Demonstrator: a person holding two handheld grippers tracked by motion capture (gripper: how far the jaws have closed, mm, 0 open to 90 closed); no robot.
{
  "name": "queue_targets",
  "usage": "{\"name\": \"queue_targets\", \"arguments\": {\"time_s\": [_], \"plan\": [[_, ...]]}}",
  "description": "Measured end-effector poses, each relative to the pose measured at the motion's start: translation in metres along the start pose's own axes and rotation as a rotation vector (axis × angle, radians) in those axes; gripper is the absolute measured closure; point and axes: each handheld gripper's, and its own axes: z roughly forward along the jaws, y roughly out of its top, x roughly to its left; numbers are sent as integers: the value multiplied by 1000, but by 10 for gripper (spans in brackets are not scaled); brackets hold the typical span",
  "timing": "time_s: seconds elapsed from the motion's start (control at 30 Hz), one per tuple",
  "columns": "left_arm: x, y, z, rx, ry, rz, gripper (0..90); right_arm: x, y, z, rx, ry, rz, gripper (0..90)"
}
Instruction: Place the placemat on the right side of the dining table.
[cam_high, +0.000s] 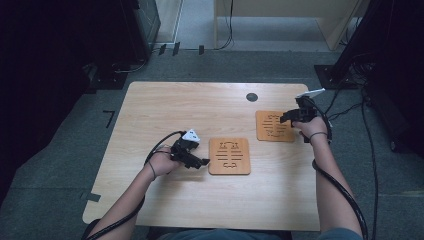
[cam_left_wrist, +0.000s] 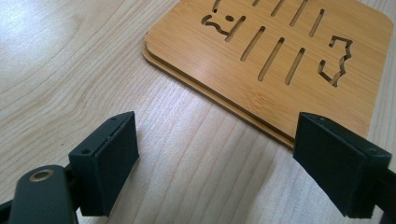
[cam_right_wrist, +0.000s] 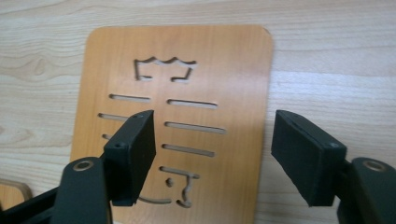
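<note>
**Squaring up on two bamboo trivets**

Two slotted bamboo trivets lie flat on the wooden table (cam_high: 165, 107), well apart. The near trivet (cam_high: 229, 156) sits at the middle; in the left gripper view it looks like two boards stacked, one edge stepping out under the other (cam_left_wrist: 219, 100). The far trivet (cam_high: 274, 126) lies toward the right edge, a single board in the right gripper view (cam_right_wrist: 177, 107).

The left gripper (cam_high: 198, 161) hovers just beside the near trivet's left edge, jaws spread wide and empty, with one pad (cam_left_wrist: 338, 163) over the trivet's corner. The right gripper (cam_high: 286, 119) hangs over the far trivet, jaws released with nothing between them.

My advice: thin flat boards give little to bite. Lower one jaw past an edge, tilt so a pad slides under the rim, then close squarely across the thickness. On the stacked pair, catch both layers or the top one alone, deliberately.
</note>
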Motion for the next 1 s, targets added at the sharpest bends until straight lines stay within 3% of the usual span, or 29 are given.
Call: {"name": "queue_targets", "arguments": {"time_s": [0.33,1.0], "plan": [[6,-1,-5,-7,13,-14,134,17,-12,-3,-25,36,-67,265],[4,0,-4,-5,17,-12,135,37,-38,-2,-46,51,-191,264]]}}
